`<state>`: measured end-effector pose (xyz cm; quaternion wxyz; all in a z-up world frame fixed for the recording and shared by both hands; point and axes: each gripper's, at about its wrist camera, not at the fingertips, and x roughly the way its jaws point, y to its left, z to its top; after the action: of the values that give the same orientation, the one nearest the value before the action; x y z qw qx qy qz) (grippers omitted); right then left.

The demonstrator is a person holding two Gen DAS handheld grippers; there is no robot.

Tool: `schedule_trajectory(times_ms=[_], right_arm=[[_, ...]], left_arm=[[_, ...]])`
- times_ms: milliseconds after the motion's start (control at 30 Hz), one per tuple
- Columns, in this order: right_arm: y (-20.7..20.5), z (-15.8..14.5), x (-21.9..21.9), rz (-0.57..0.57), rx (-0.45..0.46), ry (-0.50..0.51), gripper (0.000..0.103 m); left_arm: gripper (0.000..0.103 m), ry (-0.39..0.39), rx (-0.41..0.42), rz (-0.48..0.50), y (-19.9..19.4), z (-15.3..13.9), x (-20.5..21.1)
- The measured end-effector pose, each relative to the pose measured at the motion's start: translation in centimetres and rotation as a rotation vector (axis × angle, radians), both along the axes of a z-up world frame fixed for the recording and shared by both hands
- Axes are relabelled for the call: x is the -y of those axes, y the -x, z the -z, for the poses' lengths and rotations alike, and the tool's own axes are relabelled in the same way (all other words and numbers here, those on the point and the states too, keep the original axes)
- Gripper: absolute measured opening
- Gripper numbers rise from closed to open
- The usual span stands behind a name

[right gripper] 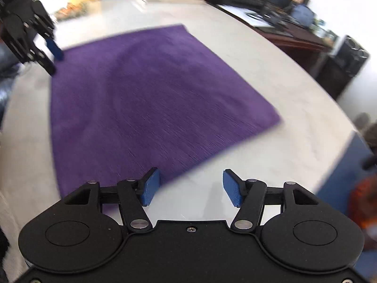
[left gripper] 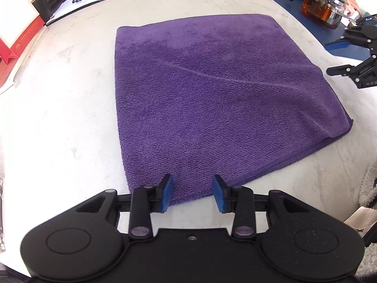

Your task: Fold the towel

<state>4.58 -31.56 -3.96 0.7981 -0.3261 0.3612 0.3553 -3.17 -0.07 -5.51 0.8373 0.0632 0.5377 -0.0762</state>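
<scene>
A purple towel (left gripper: 212, 94) lies folded flat on the white table (left gripper: 70, 118), with stacked layers showing along its right edge. My left gripper (left gripper: 193, 193) hovers over the towel's near edge; its blue pads (left gripper: 167, 193) stand apart and press on nothing. The right gripper (left gripper: 353, 70) shows at the right border, off the towel's right side. The right wrist view is blurred: the towel (right gripper: 153, 94) fills the middle, and my right gripper (right gripper: 191, 187) is open over bare table (right gripper: 294, 118) just beside the towel's near edge. The left gripper (right gripper: 54, 59) appears at the towel's far left corner.
A glass teapot of amber liquid (left gripper: 322, 7) stands on a blue mat (left gripper: 304, 23) at the back right, next to a person's hand. A red desk calendar (left gripper: 16, 23) and a black box (left gripper: 51, 2) sit at the back left. A fluffy sleeve (left gripper: 370, 184) is at the right edge.
</scene>
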Motion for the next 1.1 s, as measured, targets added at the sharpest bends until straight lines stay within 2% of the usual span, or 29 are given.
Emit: schedule_trajectory(times_ms=[100,200,300,367,467,533,667,800,867,967,1100], right_arm=[[1.4,-0.9,-0.7,-0.01,0.009,-0.061,0.057],[3.9,-1.1,-3.6,-0.078,0.003,-0.141,0.056],[6.0,0.3,-5.7,-0.141,-0.03,-0.124,0.056],[6.8,1.1,-4.6,-0.121,-0.019,-0.086,0.056],[6.8,0.2,-0.9,0.011,-0.052,-0.075,0.057],[7.0,-0.1,0.6,0.078,-0.024,0.008,0.056],[6.5,-1.8,1.1,0.141,-0.017,-0.084,0.056],[6.8,-1.7,-2.4,0.046,0.014,-0.11,0.056],[6.8,-0.6,-4.2,-0.007,-0.001,-0.079,0.056],[7.7,0.4,-4.2,-0.034,0.015,0.002,0.057],[8.1,-0.1,-2.0,0.03,-0.024,0.028,0.056]], left_arm=[[0.035,0.003,0.017,-0.01,0.2,0.0,-0.1],[0.035,0.003,0.029,-0.01,0.6,0.0,-0.2],[0.035,0.003,0.037,-0.005,0.9,-0.1,-0.3],[0.036,0.005,0.039,-0.003,1.0,-0.1,-0.3],[0.036,-0.016,0.03,0.011,1.3,-0.2,0.0],[0.035,-0.032,0.031,0.026,1.6,-0.4,0.3],[0.035,0.016,0.066,0.05,1.5,-1.5,1.3],[0.035,0.059,0.111,0.121,0.7,-2.2,3.9],[0.035,0.084,0.128,0.159,0.4,-2.3,5.4],[0.035,0.129,0.14,0.211,0.2,-2.3,7.4],[0.036,0.178,0.165,0.265,-1.1,-2.0,9.5]])
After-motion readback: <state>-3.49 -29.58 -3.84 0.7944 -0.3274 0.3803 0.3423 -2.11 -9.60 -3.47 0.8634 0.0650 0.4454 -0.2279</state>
